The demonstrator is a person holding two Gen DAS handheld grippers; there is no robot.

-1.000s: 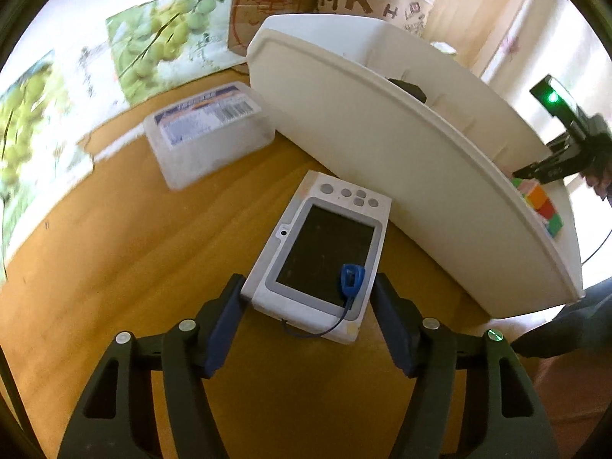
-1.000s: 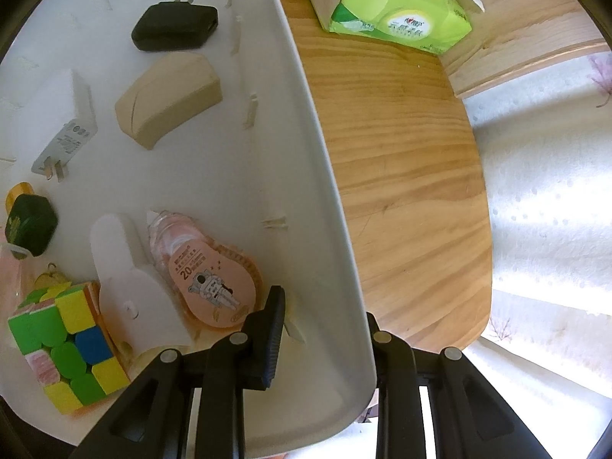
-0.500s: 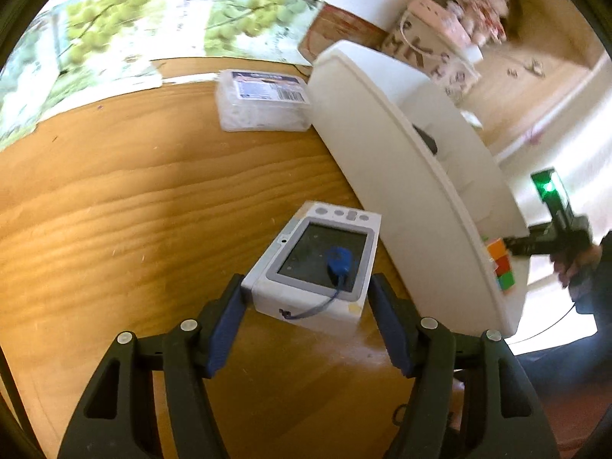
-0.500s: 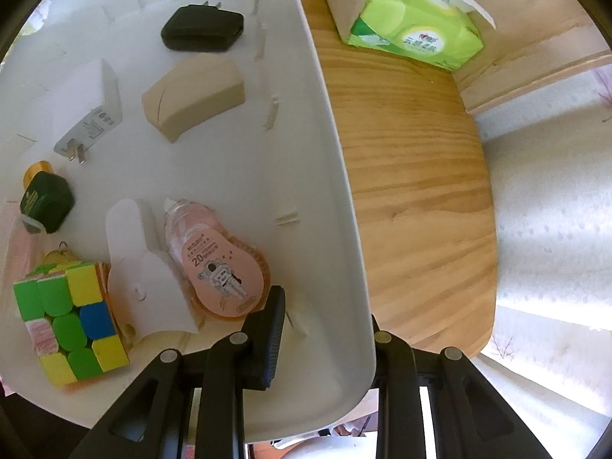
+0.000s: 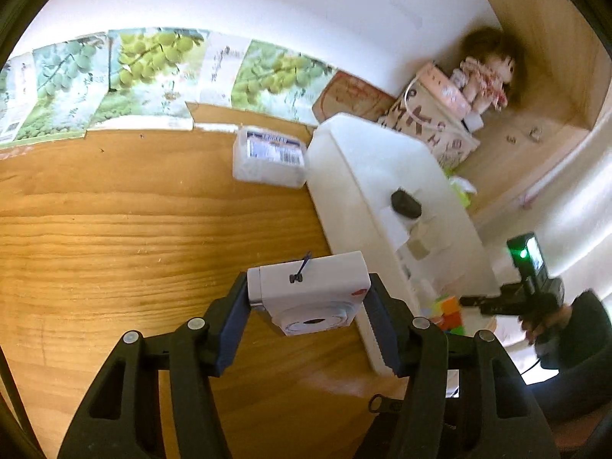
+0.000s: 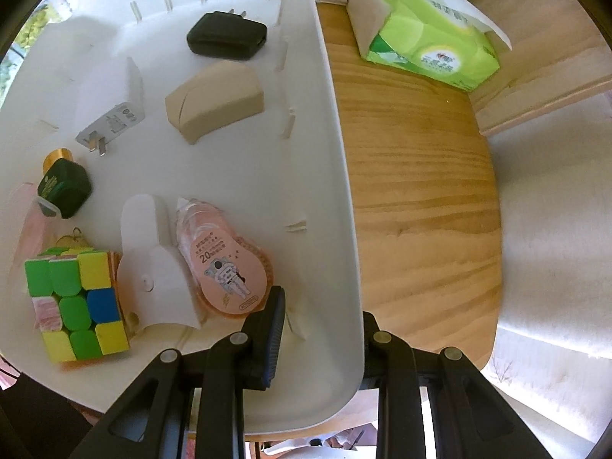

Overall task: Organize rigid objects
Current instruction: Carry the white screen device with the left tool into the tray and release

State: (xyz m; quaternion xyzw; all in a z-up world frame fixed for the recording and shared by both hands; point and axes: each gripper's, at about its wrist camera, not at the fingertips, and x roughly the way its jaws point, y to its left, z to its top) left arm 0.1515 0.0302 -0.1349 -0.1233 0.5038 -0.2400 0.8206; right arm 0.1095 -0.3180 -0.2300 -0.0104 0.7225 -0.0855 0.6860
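Your left gripper (image 5: 308, 306), jaws just closing, clamps the camera (image 5: 310, 292). Your right gripper (image 6: 321, 329) grips the bin (image 6: 336, 176) wall. Beside the bin, on the wooden table (image 6: 413, 199): tissues (image 6: 428, 38). The pouch (image 6: 225, 271) label reads "20".

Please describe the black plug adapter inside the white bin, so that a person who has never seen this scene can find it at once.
Look into the big white bin standing on the wooden table. At its end nearest the green tissue pack, beyond a beige wedge-shaped block, lies the black plug adapter. It is the bin's only black item, rounded, with metal prongs pointing toward the wall; the other charger is white.
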